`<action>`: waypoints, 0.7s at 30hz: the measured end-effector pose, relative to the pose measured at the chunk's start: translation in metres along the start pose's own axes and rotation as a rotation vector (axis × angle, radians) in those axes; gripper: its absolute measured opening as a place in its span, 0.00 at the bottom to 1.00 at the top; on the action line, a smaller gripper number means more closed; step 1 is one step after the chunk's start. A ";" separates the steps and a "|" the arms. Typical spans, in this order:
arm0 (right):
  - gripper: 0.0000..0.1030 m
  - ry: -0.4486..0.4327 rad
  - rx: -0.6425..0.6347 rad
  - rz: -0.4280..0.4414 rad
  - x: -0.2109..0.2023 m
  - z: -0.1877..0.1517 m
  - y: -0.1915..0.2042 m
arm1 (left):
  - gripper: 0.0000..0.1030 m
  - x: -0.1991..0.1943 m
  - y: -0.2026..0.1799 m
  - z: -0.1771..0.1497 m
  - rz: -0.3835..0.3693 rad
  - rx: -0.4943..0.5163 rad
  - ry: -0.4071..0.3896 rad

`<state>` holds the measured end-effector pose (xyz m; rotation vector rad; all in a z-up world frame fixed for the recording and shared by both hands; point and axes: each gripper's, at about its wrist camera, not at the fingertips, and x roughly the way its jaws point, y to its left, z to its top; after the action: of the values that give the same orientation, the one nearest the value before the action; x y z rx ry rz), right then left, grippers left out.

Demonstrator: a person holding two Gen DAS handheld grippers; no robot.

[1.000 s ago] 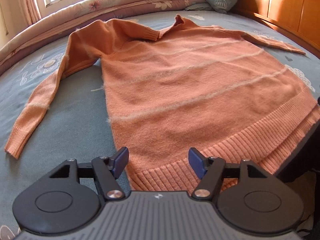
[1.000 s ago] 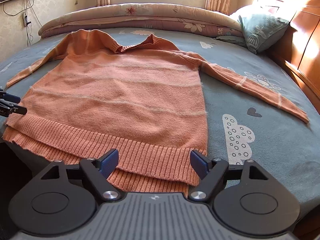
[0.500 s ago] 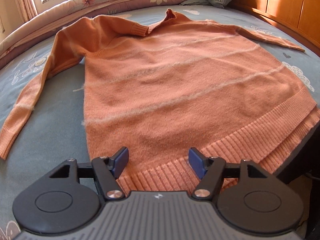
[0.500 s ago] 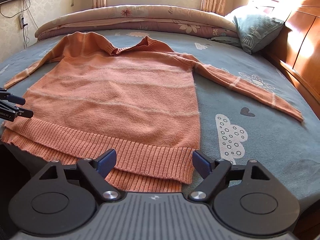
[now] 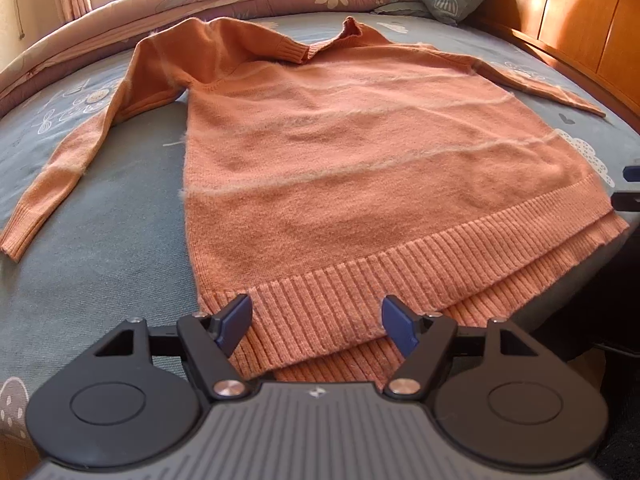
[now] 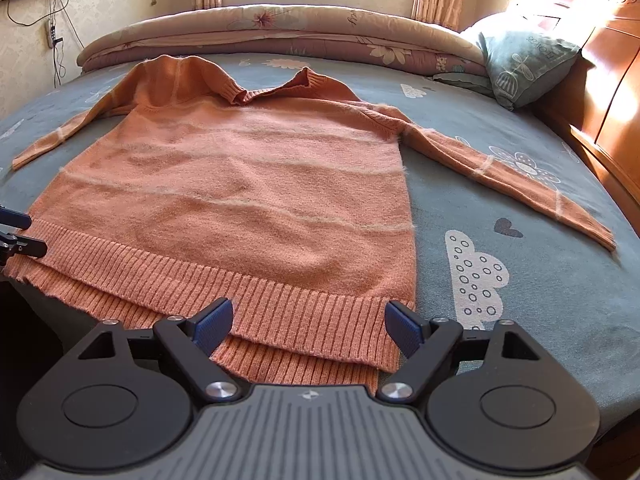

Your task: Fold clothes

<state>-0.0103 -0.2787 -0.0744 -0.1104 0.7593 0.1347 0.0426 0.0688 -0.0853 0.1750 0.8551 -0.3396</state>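
- The orange sweater [image 5: 360, 184] lies face up on the bed [image 5: 104, 240], neck toward the window, both sleeves out to the sides and its ribbed hem [image 5: 400, 280] at the near edge, where a second ribbed layer peeks out below the top one.
- At the hem's left corner, the left gripper [image 5: 316, 322] has slid sideways along the edge: a second ago the corner sat by its left pad, half a second ago it had drifted further out past that pad, and now it is back just beside the pad.
- Its jaws have just been opening and stand wide, with ribbed hem between them but neither pad pressing on it.
- At the hem's right corner, the right gripper [image 6: 308, 326] hangs in the same spot as a second ago, jaws wide, the corner just inside its right pad, nothing clamped.
- To my eye this is the lining-up before a first fold: both grippers bracket the bottom edge, so the next step looks like closing on the two corners and carrying the hem up toward the neck.
- The risk I see is pinching only the top ribbed layer.
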 end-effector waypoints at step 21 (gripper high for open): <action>0.81 0.044 0.225 0.222 0.068 0.029 -0.021 | 0.75 0.020 -0.026 0.008 -0.071 -0.041 0.018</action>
<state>0.0618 -0.2897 -0.0991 0.1862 0.8243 0.2566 0.0508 0.0374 -0.0961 0.1100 0.8871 -0.3872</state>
